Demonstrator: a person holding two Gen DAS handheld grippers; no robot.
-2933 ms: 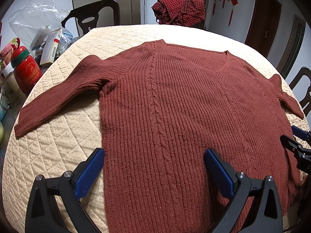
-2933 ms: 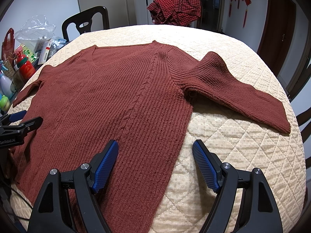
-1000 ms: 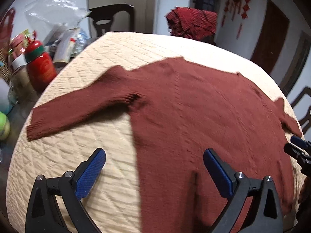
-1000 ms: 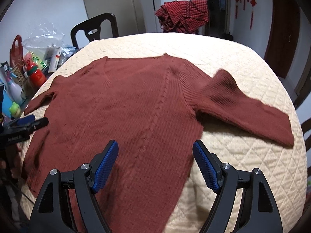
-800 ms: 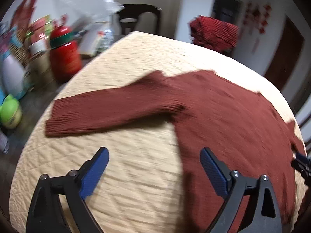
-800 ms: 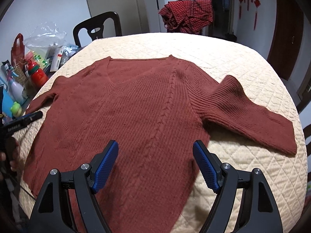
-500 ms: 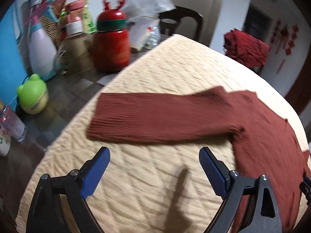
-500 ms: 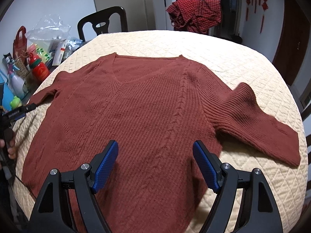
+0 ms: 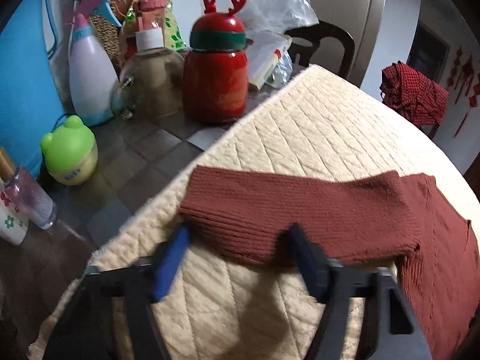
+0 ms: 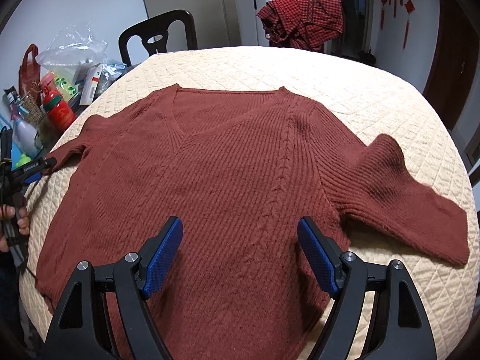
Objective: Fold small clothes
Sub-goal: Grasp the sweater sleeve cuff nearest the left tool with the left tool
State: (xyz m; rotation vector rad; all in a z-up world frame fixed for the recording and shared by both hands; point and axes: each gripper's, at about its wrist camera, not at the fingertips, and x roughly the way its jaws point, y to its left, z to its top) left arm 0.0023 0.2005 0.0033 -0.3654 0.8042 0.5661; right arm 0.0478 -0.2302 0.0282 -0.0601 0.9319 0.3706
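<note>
Now the left sleeve is being approached by the left gripper, the sweater lying flat on the table.

Seen from the left wrist, the sleeve (image 9: 300, 213) lies just beyond the tips of the left gripper (image 9: 237, 240), its long axis running left to right across the line of the jaws, cuff to the left near the quilt's (image 9: 315, 129) edge, shoulder to the right. The jaws have just been closing and stand part-open on either side of the sleeve's near edge; no pad is seen pressing on it, though blur hides the tips. Seen from the right wrist, the sweater (image 10: 228, 174) is spread with collar far and hem near; the right gripper (image 10: 240, 252) hangs over the hem, jaws released and empty. The left gripper is judged nearer the sleeve.
</note>
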